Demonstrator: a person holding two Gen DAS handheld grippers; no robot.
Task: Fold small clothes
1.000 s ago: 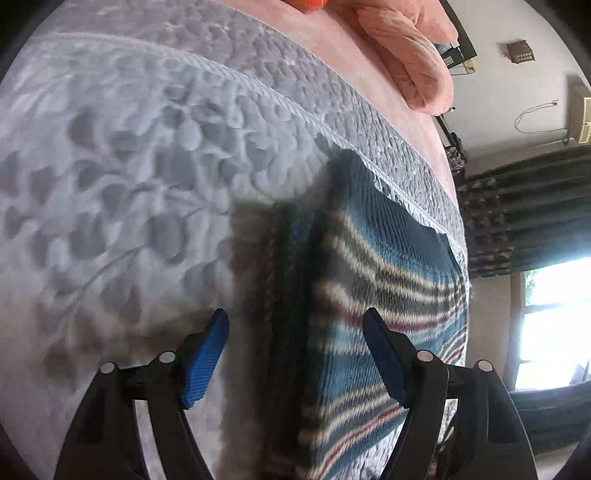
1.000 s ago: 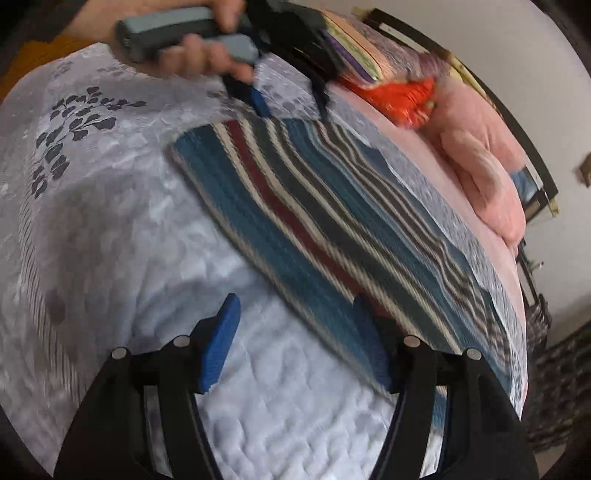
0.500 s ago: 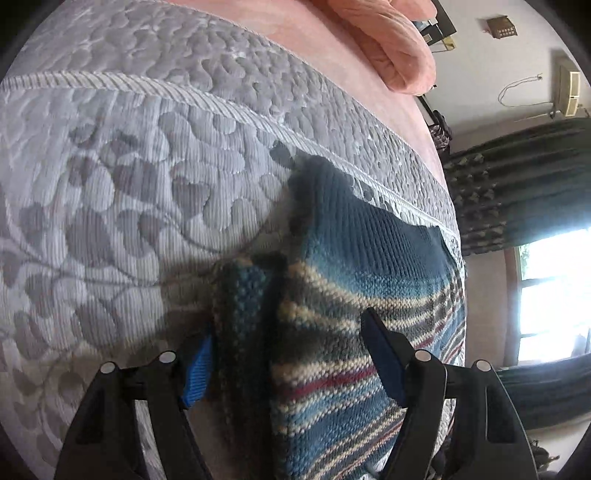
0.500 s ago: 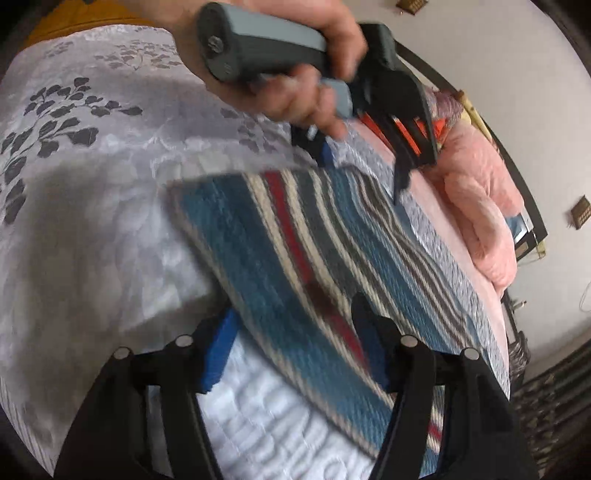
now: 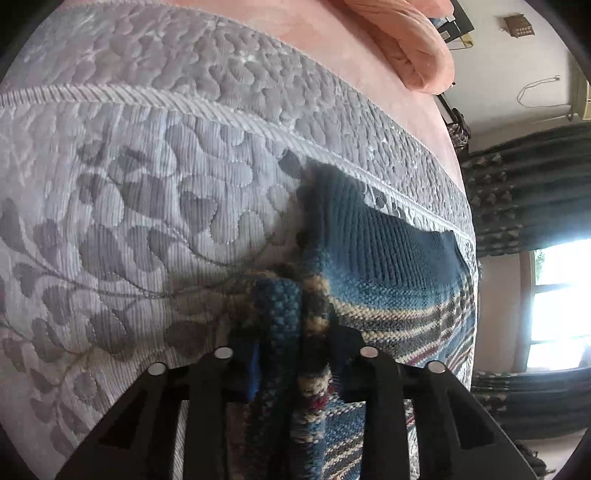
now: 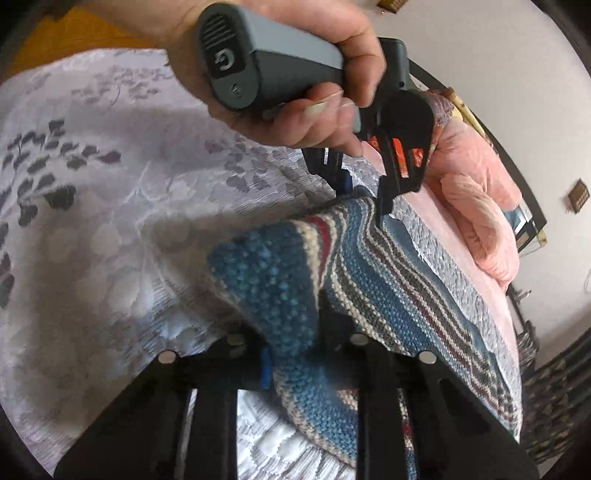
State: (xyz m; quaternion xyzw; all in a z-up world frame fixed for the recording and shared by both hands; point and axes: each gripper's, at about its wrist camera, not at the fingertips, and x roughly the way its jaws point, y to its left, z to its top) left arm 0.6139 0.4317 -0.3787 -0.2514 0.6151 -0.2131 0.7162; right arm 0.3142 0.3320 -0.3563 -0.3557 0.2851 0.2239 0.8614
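Note:
A blue knitted garment (image 5: 388, 273) with cream, grey and red stripes lies on a pale quilted bedspread (image 5: 129, 206). My left gripper (image 5: 295, 363) is shut on its near edge, bunching the knit between the fingers. In the right wrist view the same striped garment (image 6: 388, 273) runs away to the right, and my right gripper (image 6: 295, 350) is shut on a lifted corner of it. The left gripper (image 6: 364, 192), held in a person's hand (image 6: 295, 92), pinches the far corner of the garment's lifted edge.
A pink sheet (image 5: 295, 22) and a peach pillow (image 5: 406, 40) lie beyond the bedspread. Another pink pillow (image 6: 480, 218) and an orange patterned cushion (image 6: 439, 110) sit at the bed's head. Dark curtains (image 5: 528, 192) and a bright window (image 5: 561, 306) stand to the right.
Both grippers moved onto the garment's edge and went from open to shut on it. The edge now lifts and bunches between the fingers.

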